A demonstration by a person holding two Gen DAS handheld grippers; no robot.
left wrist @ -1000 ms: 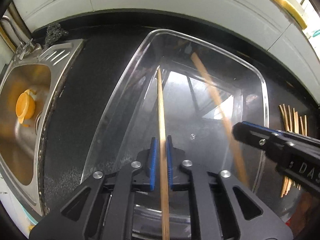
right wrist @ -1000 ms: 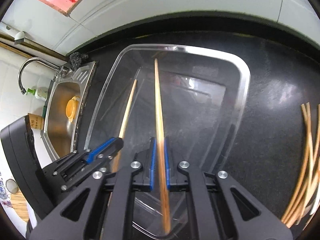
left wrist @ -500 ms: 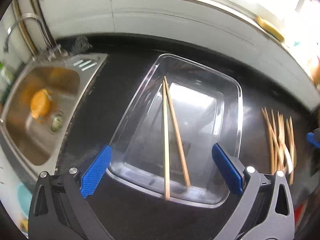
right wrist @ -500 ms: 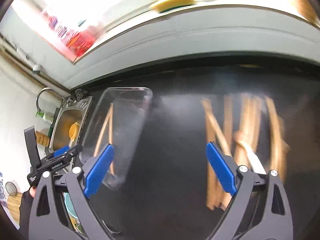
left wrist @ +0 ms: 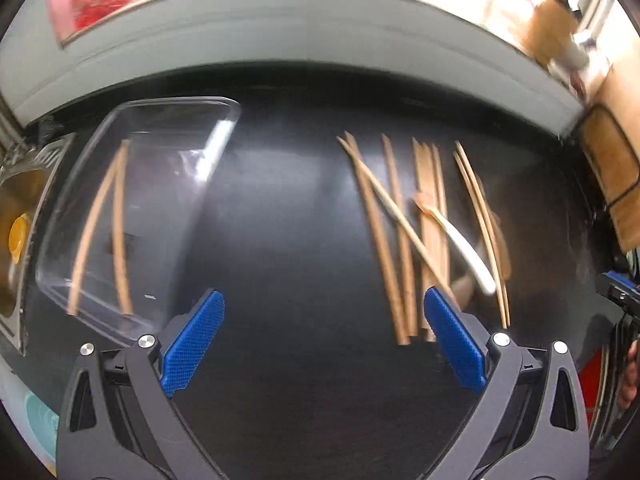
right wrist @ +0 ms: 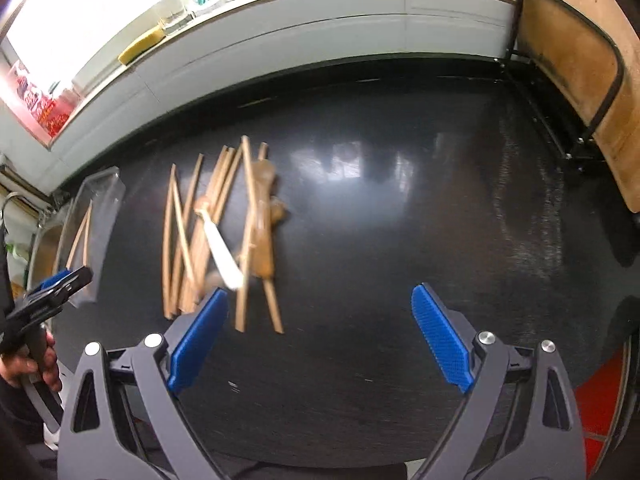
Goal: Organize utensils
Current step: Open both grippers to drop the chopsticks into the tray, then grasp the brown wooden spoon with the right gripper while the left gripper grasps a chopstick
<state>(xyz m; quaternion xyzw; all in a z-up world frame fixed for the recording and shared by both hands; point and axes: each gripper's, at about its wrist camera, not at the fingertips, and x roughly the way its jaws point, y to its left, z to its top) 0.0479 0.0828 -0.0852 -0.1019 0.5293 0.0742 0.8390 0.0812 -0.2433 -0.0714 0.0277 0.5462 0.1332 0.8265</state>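
Over the dark worktop [left wrist: 288, 208], your left gripper [left wrist: 324, 344] and right gripper [right wrist: 320, 336] had jaws spread, empty; loose chopsticks [left wrist: 404, 240] lay at one o'clock, the clear tray [left wrist: 216, 120] with two chopsticks [left wrist: 116, 220] at ten.

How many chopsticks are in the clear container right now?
2. Both chopsticks lie inside the clear container near its left side, tips meeting at the far end; glare could hide another.

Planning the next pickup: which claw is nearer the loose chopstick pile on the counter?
Probably right. The right claw, open, has one fingertip at the chopstick pile's near end. The left claw, open, sits between pile and clear tray.
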